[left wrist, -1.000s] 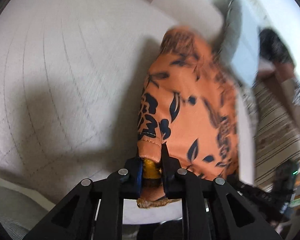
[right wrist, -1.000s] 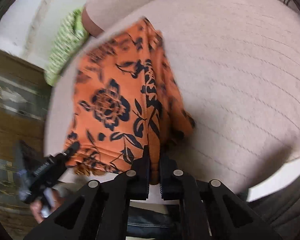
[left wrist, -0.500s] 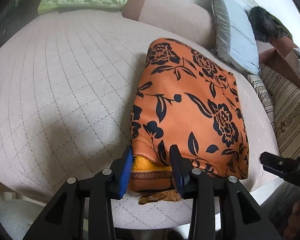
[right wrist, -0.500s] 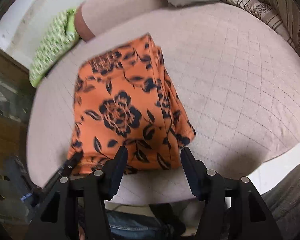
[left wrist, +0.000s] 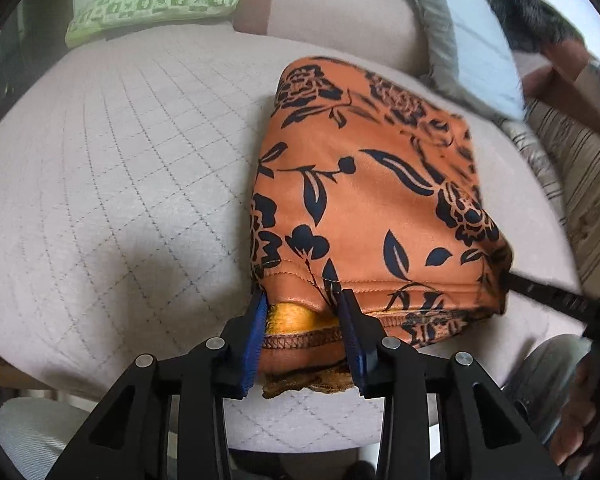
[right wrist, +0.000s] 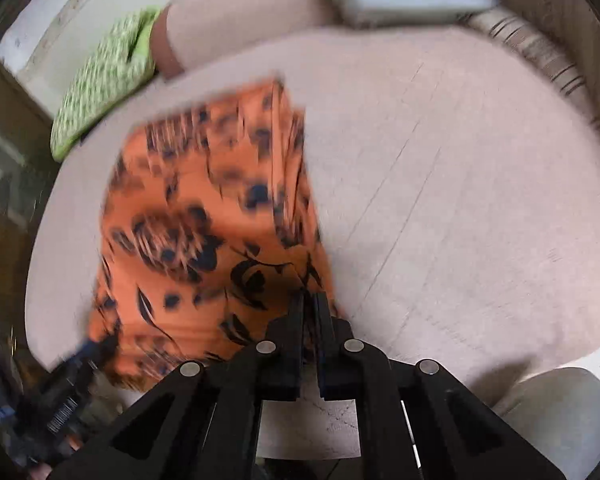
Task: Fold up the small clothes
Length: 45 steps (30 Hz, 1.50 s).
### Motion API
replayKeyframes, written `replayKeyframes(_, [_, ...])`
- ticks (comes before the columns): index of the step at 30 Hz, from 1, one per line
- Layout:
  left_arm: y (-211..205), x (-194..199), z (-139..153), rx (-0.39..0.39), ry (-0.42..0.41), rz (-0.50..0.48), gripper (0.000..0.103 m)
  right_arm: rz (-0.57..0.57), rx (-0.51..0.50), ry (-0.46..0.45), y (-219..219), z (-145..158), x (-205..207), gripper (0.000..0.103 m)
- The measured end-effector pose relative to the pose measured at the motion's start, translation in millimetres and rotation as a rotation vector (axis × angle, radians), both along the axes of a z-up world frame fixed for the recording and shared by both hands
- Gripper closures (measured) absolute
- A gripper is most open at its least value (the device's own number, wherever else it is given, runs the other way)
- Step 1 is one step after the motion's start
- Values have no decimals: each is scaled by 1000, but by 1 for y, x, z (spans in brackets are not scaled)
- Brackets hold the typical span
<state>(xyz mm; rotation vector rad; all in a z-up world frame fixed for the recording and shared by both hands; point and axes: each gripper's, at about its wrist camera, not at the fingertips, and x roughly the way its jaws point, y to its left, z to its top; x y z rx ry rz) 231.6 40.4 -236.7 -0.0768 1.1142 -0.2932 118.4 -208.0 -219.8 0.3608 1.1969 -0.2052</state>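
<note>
Orange satin-like garment with a black flower print (left wrist: 364,200) is lying in a compact folded rectangle on the beige quilted cushion (left wrist: 120,180), near its front edge. I am judging that the main folds are already made: the layers are stacked, and a yellow inner layer and a stitched hem are showing at the near end.

My left claw (left wrist: 304,328) is standing part-way open, its blue pads on either side of the near left corner of the stack. The cloth bundle is filling the gap between them, but I cannot tell whether the pads are pressing on it or only bracketing it.

My right claw (right wrist: 309,312) has just been closing and is now standing with its fingers nearly together at the near right corner of the garment (right wrist: 204,240). A thin dark strip is showing between the fingers, and I am reading this as a pinch on the fabric edge, though blur in the right wrist view is making that uncertain.

Remaining work, in my judgement: squaring the near edge, tucking in the loose frilled hem that is sticking out under the stack, and releasing both claws. A green checked pillow (left wrist: 152,0) and a grey pillow (left wrist: 472,52) are lying well apart from the garment at the back of the cushion.
</note>
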Motion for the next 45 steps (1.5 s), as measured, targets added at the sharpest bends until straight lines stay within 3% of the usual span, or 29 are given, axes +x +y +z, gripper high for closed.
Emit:
replayKeyframes(3, [-2,0,6,10,-2,21,68,40,34,-40,2,-13,-13,91])
replayKeyframes(5, [-1,0,12,5,-1,49,68,67,46,-62,-3,-10,-17,78])
replayKeyframes(7, [1,-3,22,-12,-5,80,68,55,165,-128,-19,-3,-26,56])
replayKeyframes(8, [1,-7,29,-19,-16,93,68,48,253,-176,-29,0,-32,54])
replayKeyframes(10, [-1,-18,50,-9,-52,113,66,25,329,-215,-42,4,-38,54])
replayKeyframes(16, [-25,-46,104,66,-105,99,62,42,364,-285,-58,28,-40,54])
replayKeyframes(20, [-43,-64,141,45,-151,82,54,89,308,-307,-55,54,-33,47])
replayKeyframes(24, [-48,-72,156,-8,-181,86,52,111,227,-299,-49,74,-30,45])
replayKeyframes(30, [-53,-64,153,-23,-159,74,52,95,155,-304,-53,100,-31,44])
replayKeyframes(32, [-53,-63,155,-36,-184,68,51,106,150,-294,-51,109,-30,44])
replayKeyframes(35, [-52,-62,148,-40,-177,75,50,139,70,-301,-39,123,-34,44])
replayKeyframes(45, [-23,-38,140,-59,-141,73,50,129,33,-294,-15,124,-21,44])
